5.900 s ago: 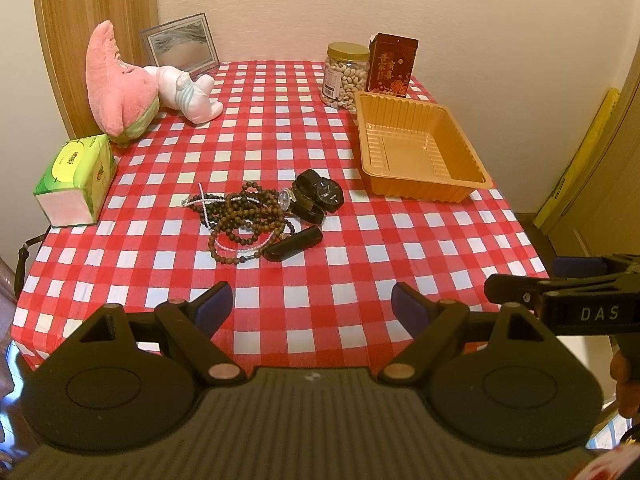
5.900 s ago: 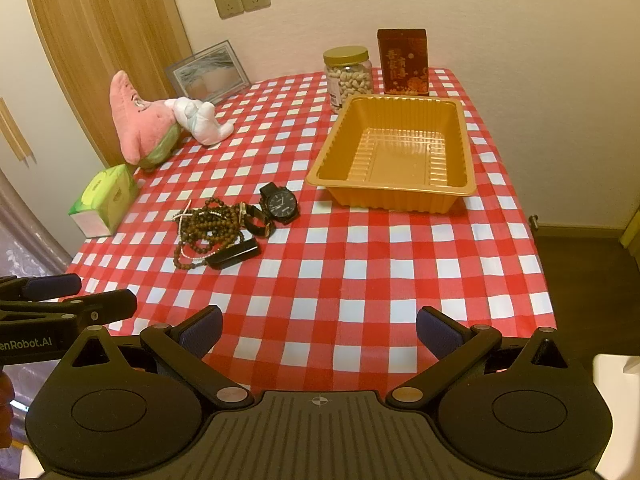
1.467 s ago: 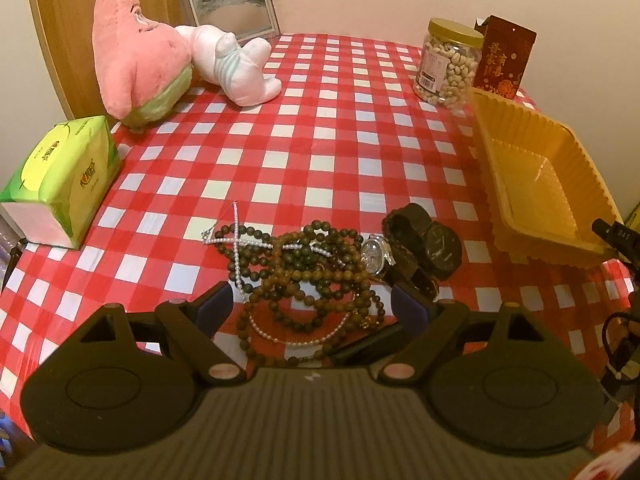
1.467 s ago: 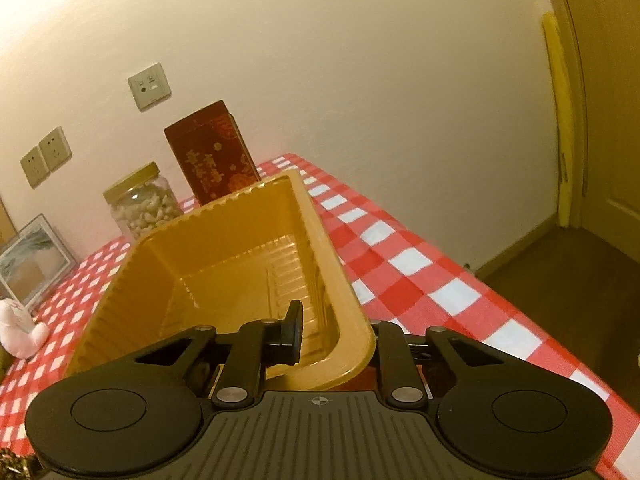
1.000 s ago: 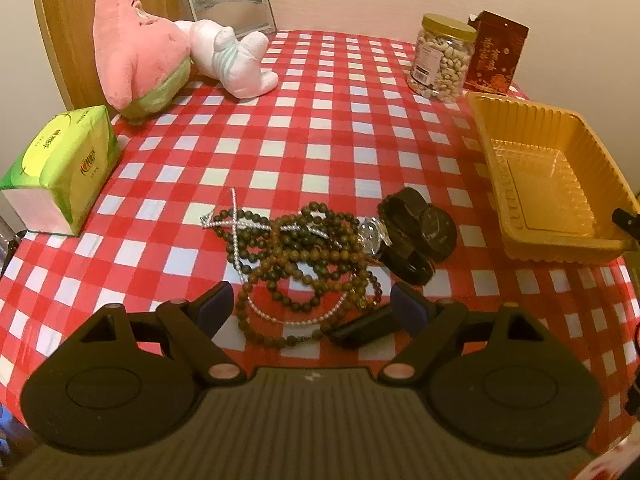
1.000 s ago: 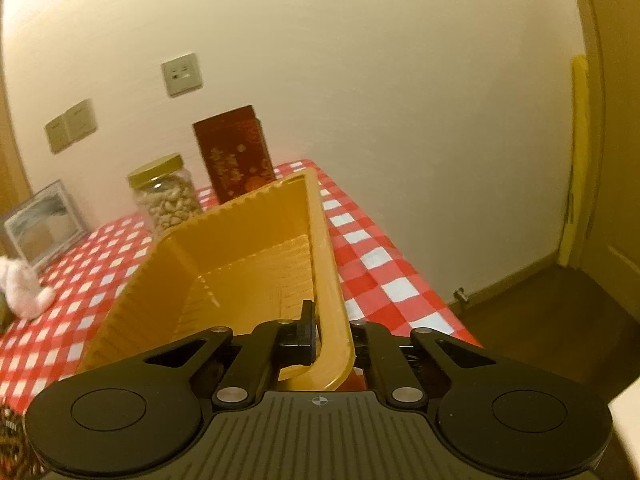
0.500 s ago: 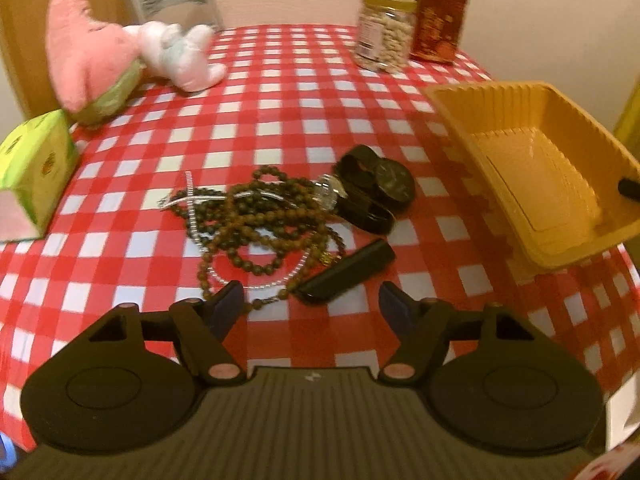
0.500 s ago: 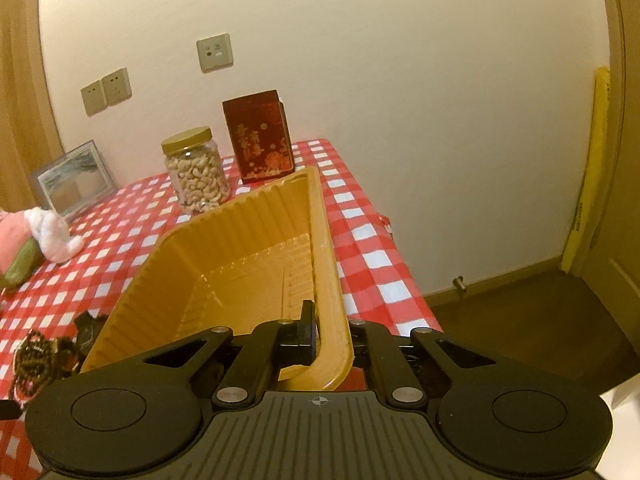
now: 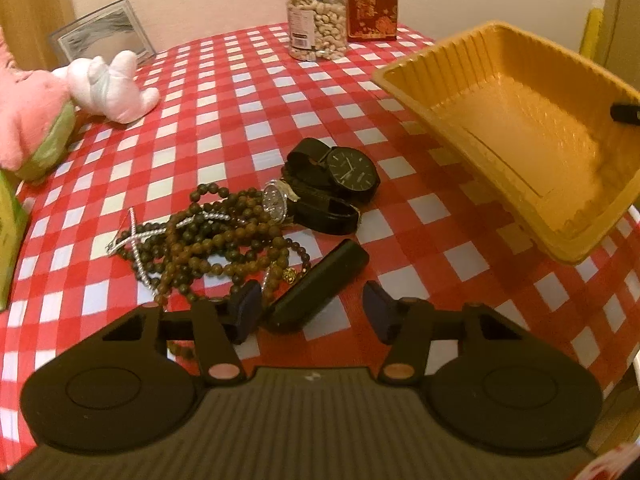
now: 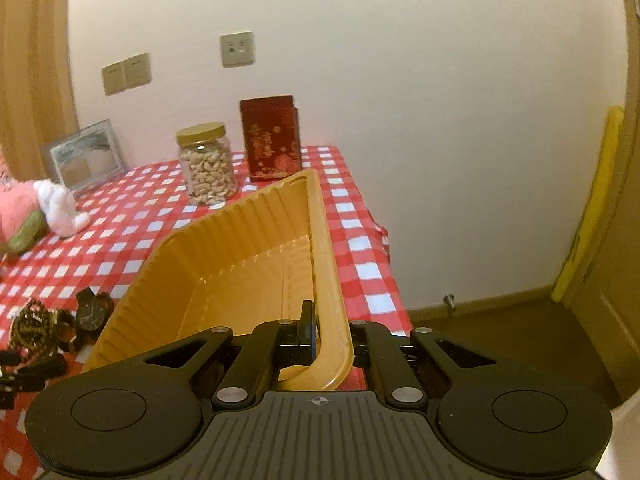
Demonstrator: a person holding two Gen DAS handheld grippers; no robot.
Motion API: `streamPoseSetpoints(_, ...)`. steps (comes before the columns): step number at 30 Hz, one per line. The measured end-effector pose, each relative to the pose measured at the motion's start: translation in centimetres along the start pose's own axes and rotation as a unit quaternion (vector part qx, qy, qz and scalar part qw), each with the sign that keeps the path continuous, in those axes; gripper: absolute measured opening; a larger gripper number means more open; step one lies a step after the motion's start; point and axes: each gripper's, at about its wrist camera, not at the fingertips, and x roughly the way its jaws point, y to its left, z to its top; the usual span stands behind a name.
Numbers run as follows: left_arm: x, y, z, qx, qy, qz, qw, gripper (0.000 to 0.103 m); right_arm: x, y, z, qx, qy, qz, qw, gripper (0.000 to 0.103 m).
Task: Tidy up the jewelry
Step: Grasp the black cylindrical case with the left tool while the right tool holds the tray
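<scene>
Now the black bar (image 9: 320, 285) lies flat on the checked cloth (image 9: 248, 92), at the near edge of the jewelry pile. Its long axis runs diagonally: the near end points toward the left gripper (image 9: 312, 312), and the far end points up and right, toward the tray (image 9: 472, 52). The near end sits between the two fingers, close to the left finger. The jaws are closing, about half open, and the pads do not press on the bar.

Just left of the bar is a tangle of brown beads (image 9: 216, 236) with a thin silver chain (image 9: 138, 236) across it. Behind the bar lie a silver watch (image 9: 275, 200) and a black watch (image 9: 350, 172), touching each other and the beads.

The tray is to the right, tilted, with its near corner lifted from the cloth. The right gripper (image 10: 332, 336) is closed tightly on the tray's wall, one finger inside and one outside.

At the far edge stand a nut jar (image 9: 317, 20) and a red box (image 9: 372, 0), side by side. A plush toy (image 9: 44, 120) lies at the left, before a picture frame (image 9: 102, 36).
</scene>
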Motion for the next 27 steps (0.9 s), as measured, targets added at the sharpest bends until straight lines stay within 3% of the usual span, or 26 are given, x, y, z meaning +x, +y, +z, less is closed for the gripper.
streamPoseSetpoints(4, 0.70, 0.03, 0.27, 0.019, 0.004, -0.007, 0.9998, 0.044, -0.08, 0.44, 0.00, -0.032, -0.009, 0.002, 0.999, 0.005)
streamPoseSetpoints(13, 1.03, -0.06, 1.00, 0.033, 0.013, -0.016, 0.9992, 0.027, -0.34, 0.73, -0.09, -0.032, -0.003, -0.004, 0.999, 0.005)
streamPoseSetpoints(27, 0.94, -0.40, 0.90, -0.020, 0.052, -0.021, 0.9982, 0.023, -0.36, 0.62, -0.05, -0.035, 0.002, 0.002, 0.999, 0.005)
